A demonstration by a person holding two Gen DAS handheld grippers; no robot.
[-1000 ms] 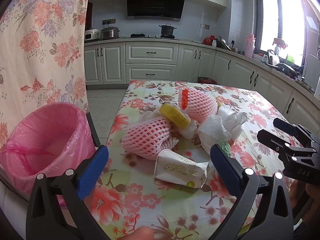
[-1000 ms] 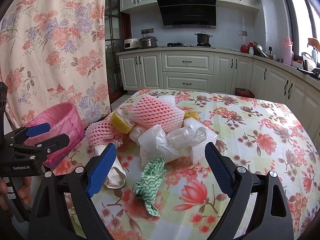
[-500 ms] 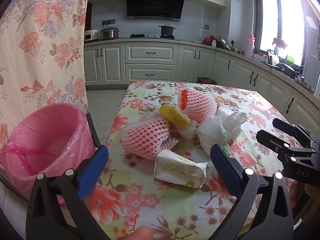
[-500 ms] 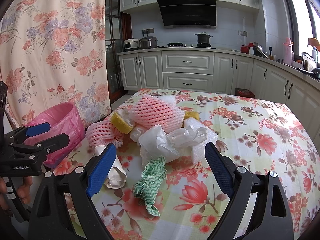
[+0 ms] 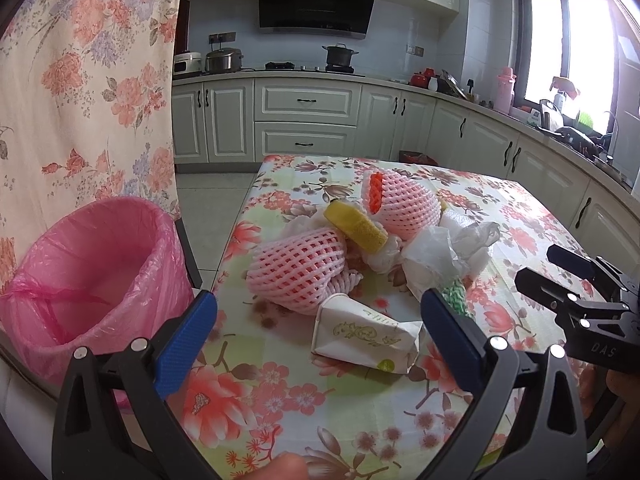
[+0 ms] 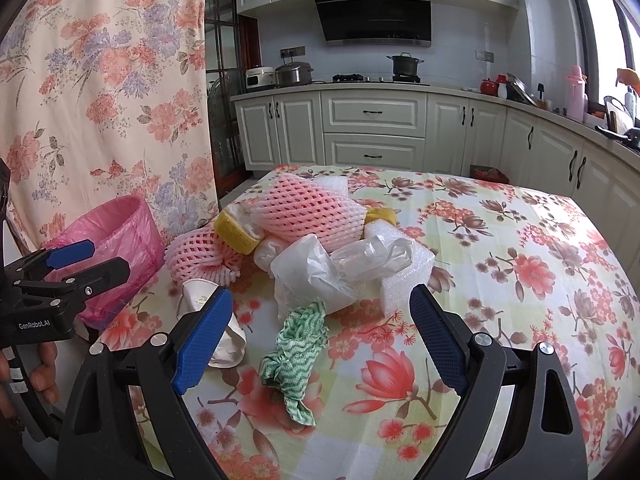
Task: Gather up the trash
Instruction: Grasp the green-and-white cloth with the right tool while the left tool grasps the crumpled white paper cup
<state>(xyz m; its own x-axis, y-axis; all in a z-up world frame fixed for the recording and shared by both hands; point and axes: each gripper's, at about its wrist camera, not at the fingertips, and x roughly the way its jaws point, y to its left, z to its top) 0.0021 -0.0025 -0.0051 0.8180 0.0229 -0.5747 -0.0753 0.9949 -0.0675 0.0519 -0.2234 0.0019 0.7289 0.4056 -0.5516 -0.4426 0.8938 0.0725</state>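
- Left gripper [image 5: 318, 332]: released, empty, framing the crushed paper cup [image 5: 366, 336] on the counter [image 5: 532, 216], likely the first pick.
- Right gripper [image 6: 320, 334]: released, empty, over the green cloth [image 6: 296, 344].
- Pink-lined bin [image 5: 92, 264]: beside the counter edge, for short transfers.

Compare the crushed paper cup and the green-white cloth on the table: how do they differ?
The crushed paper cup is stiff white paper with a gold print, flattened on its side. The green-white cloth is soft, zigzag-patterned and bunched into a long twist. The cup lies nearer the pink-lined bin, against a pink foam net; the cloth trails from under the white plastic bag. Both rest on the floral tablecloth, ungripped.
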